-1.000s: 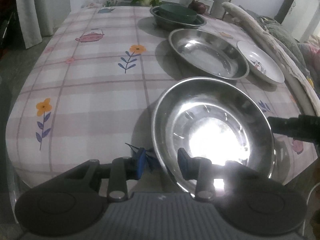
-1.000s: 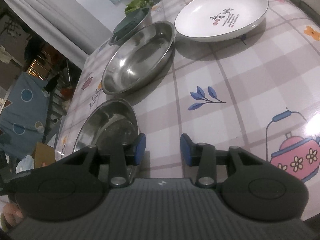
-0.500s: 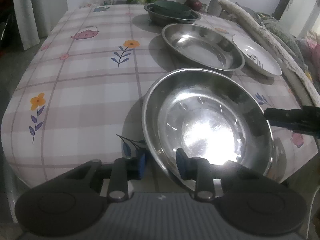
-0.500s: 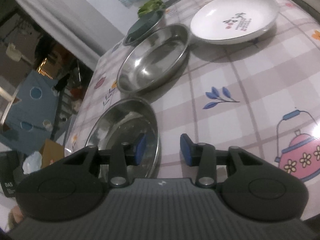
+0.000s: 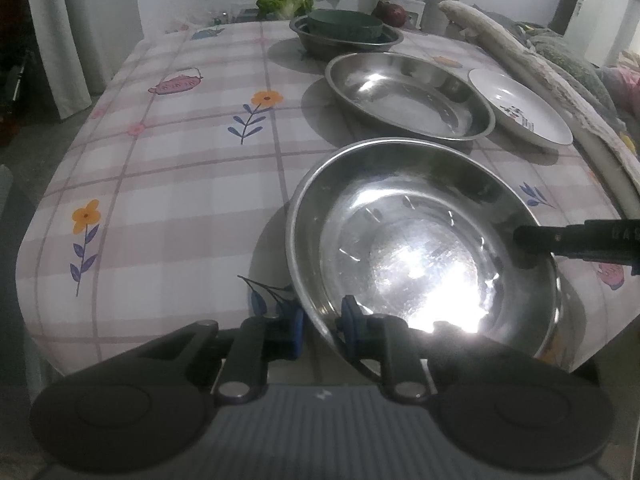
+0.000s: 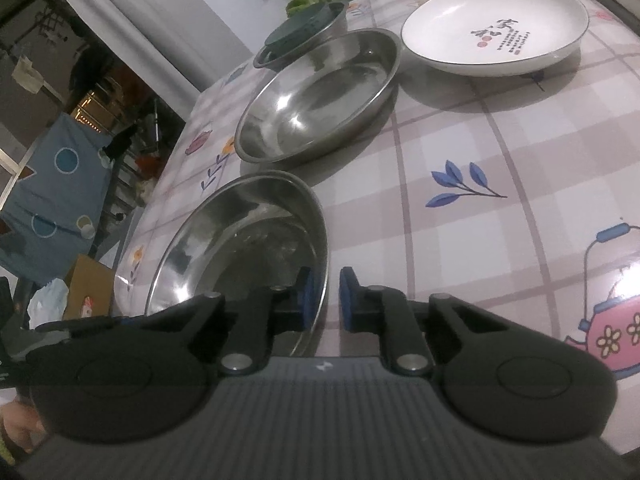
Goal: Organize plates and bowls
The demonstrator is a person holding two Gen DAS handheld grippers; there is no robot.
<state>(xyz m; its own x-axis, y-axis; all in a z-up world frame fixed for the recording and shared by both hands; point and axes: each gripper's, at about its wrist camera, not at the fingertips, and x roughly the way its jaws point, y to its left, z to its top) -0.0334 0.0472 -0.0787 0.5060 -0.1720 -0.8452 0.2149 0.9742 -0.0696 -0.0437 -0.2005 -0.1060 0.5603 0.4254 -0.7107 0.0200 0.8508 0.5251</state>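
Note:
A steel plate (image 5: 420,240) sits near the table's front edge; it also shows in the right wrist view (image 6: 240,248). My left gripper (image 5: 322,326) straddles its near rim, one pad inside and one outside, with a gap still showing. My right gripper (image 6: 325,294) straddles the opposite rim the same way, jaws a little apart. A second steel plate (image 5: 408,94) lies behind it, with a white ceramic plate (image 5: 520,106) to its right. A dark green bowl (image 5: 346,24) sits in a steel dish at the far end.
The table (image 5: 180,168) has a checked floral cloth, and its front edge is just below my grippers. Rolled bedding (image 5: 532,64) runs along the right side. Lettuce (image 5: 285,0) and a curtain (image 5: 68,32) are at the back.
Both grippers have moved in onto the near steel plate's rim from opposite sides, and their jaws have narrowed around it. The plate has shifted slightly toward the far plates.

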